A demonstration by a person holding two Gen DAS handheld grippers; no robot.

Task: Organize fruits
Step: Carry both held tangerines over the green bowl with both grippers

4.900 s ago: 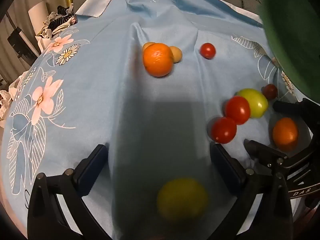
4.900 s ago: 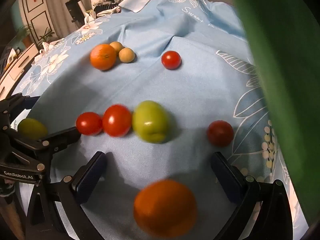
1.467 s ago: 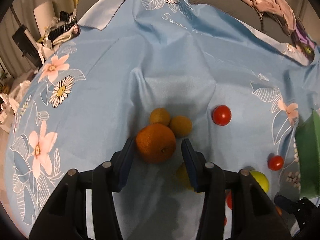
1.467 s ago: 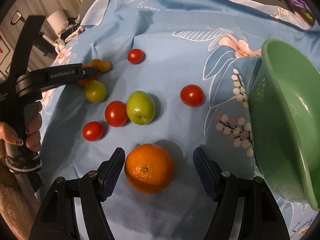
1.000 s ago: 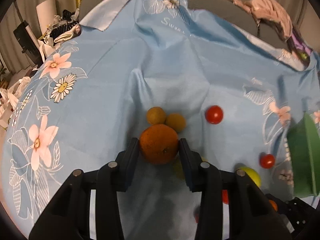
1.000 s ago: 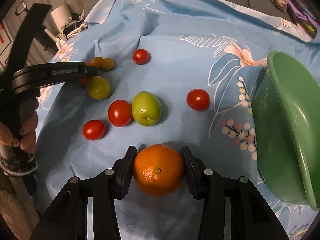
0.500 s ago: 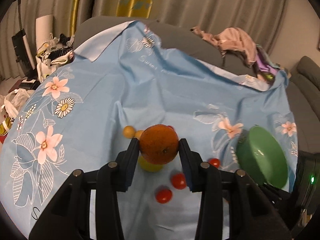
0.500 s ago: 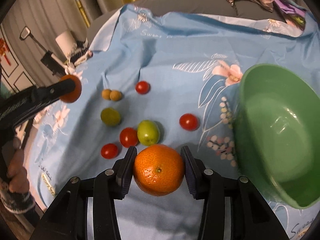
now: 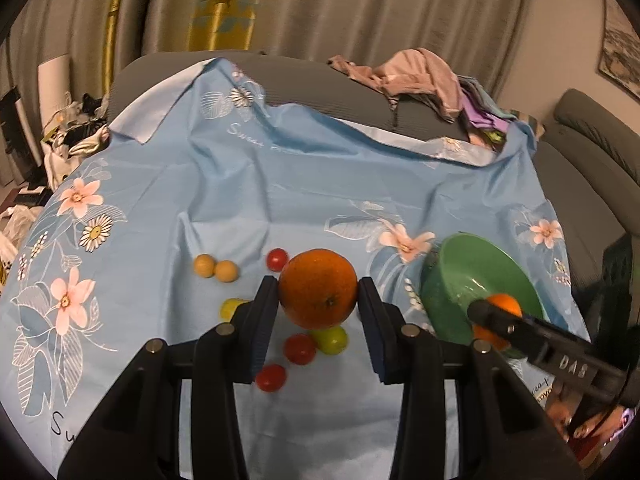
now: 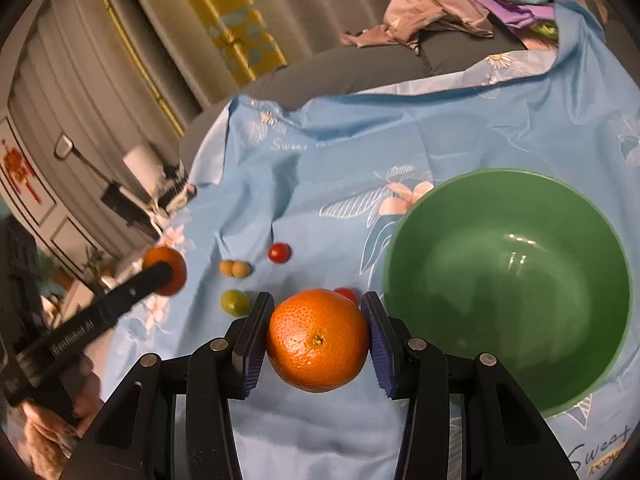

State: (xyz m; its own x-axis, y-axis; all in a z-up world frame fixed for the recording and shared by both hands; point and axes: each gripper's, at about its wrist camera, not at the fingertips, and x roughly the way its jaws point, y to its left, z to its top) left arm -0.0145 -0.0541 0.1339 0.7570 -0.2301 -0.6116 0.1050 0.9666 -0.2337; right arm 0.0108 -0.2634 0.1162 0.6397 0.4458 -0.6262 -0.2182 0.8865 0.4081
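My left gripper (image 9: 317,283) is shut on an orange (image 9: 318,296), held above the blue flowered cloth (image 9: 248,200). My right gripper (image 10: 316,300) is shut on a second orange (image 10: 318,340), just left of the empty green bowl (image 10: 580,280). The left wrist view shows that bowl (image 9: 452,276) at the right, with the right gripper's finger (image 9: 520,330) and its orange (image 9: 505,302) in front of it. On the cloth lie red tomatoes (image 9: 300,349), a green fruit (image 9: 334,340), a yellow-green fruit (image 9: 230,307) and two small tan fruits (image 9: 216,269).
A grey sofa back (image 9: 320,88) with a heap of clothes (image 9: 420,76) lies behind the cloth. Clutter (image 9: 76,136) sits at the far left. A hand (image 10: 48,428) holds the left gripper's handle. Curtains hang behind.
Both grippers have risen off the cloth with their oranges held. The right one has come closer to the green bowl, and the left one has swung right so the bowl shows.
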